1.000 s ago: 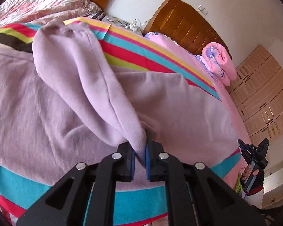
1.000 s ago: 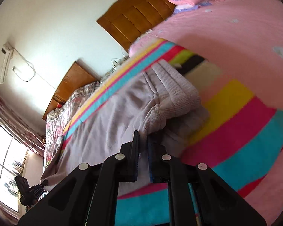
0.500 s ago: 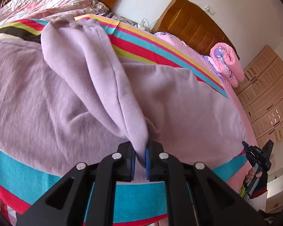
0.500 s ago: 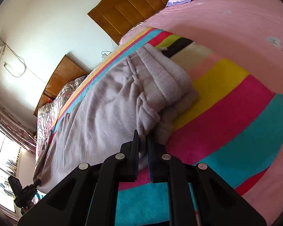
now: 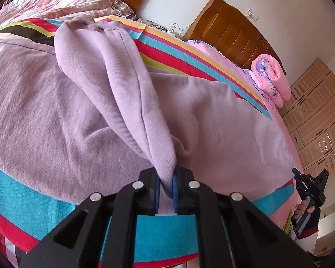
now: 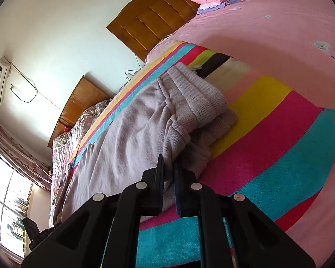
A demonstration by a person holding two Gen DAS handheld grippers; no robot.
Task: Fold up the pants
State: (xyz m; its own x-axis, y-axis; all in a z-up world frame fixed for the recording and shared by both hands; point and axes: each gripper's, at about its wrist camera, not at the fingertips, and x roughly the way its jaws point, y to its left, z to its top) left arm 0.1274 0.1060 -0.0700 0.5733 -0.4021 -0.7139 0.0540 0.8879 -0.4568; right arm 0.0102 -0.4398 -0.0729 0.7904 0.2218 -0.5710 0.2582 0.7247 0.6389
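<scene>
Lilac fleece pants [image 5: 55, 116] lie spread across a striped blanket [image 5: 29, 203] on a bed. My left gripper [image 5: 166, 185] is shut on the end of one pant leg, which rises in a long fold up and left from the pads. In the right wrist view the same pants [image 6: 127, 143] show their ribbed waistband [image 6: 196, 102] bunched and doubled over. My right gripper [image 6: 169, 174] is shut on the pants at the near edge, just under that waistband. The other hand-held gripper [image 5: 310, 192] shows at the far right of the left wrist view.
A pink sheet [image 6: 268, 22] covers the bed beyond the blanket, with a rolled pink quilt [image 5: 272, 78] by a wooden headboard [image 5: 232, 33]. A second bed with a floral cover [image 5: 62, 2] lies behind. Wardrobe doors [image 5: 319, 116] stand at the right, a window [image 6: 9, 203] at the left.
The left gripper has sunk a little toward the blanket with the pant leg still pinched. In the right wrist view the waistband has shifted slightly as the view tilted; both grips hold.
</scene>
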